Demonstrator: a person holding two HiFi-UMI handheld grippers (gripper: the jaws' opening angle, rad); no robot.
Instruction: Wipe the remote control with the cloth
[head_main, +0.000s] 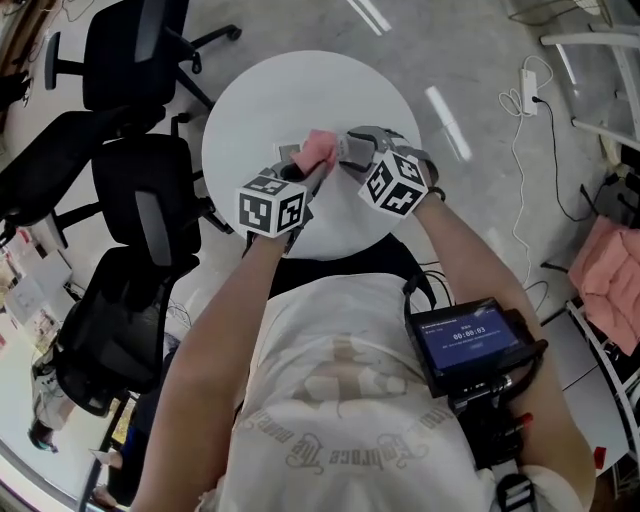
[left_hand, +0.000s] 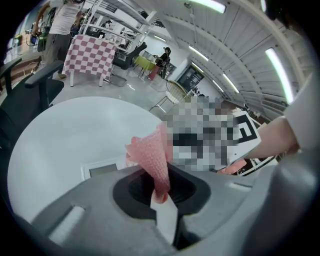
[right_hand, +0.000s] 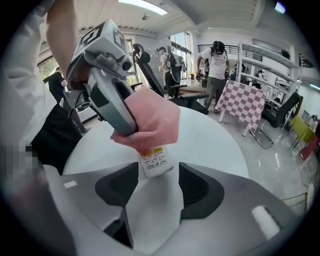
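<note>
A white remote control (right_hand: 156, 160) lies on the round white table (head_main: 260, 100), its button end towards me in the right gripper view. A pink cloth (right_hand: 150, 120) is draped over its middle. Only its display end (left_hand: 102, 169) shows beyond the cloth in the left gripper view. My left gripper (left_hand: 162, 192) is shut on a fold of the cloth (left_hand: 152, 160) and holds it down on the remote. My right gripper (right_hand: 159, 172) is open. The remote's button end sits between its jaws and the pads do not press on it. In the head view both grippers meet at the cloth (head_main: 318, 150).
Black office chairs (head_main: 130, 200) crowd the table's left side. The table's near edge is just below the marker cubes. A white power strip with its cable (head_main: 528, 90) lies on the floor to the right. People stand far off in the room.
</note>
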